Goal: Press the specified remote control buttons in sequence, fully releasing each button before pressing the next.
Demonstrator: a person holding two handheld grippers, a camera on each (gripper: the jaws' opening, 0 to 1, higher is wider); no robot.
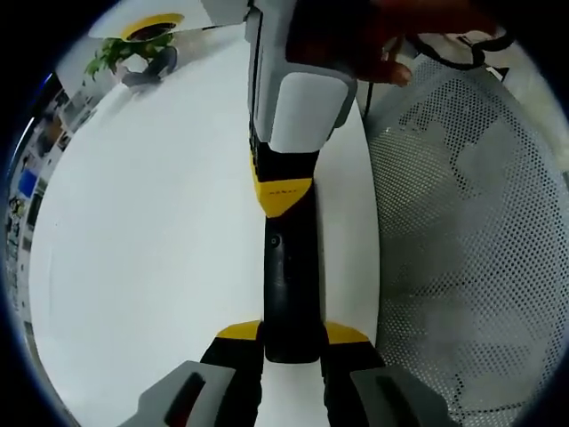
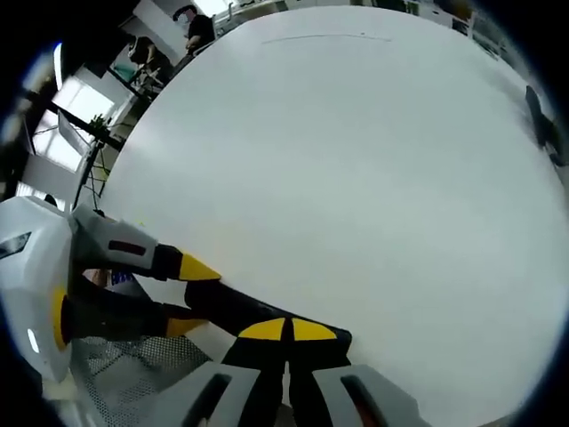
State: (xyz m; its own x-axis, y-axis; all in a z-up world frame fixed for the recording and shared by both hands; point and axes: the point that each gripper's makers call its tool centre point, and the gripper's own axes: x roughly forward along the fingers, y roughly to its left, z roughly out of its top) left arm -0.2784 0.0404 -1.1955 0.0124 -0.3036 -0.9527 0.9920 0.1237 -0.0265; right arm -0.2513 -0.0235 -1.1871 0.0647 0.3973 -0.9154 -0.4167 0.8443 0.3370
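Bare white table [image 2: 356, 160], mesh chair [image 1: 480, 249] beside.

Remote control [image 1: 290, 294] between tool [image 1: 292, 342] jaws (clamped)

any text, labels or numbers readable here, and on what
None can be read.
Remote: black, held between the left gripper's jaws; no button marks legible.
Right gripper: shut jaws pressing the remote, no print visible.
Posters at the room's edge: too blurred to read.

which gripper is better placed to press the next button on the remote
Right, probably. The left gripper clamps one end of the remote, steadying it. The right gripper, tips together, rests on top of the remote, so it looks placed to press.
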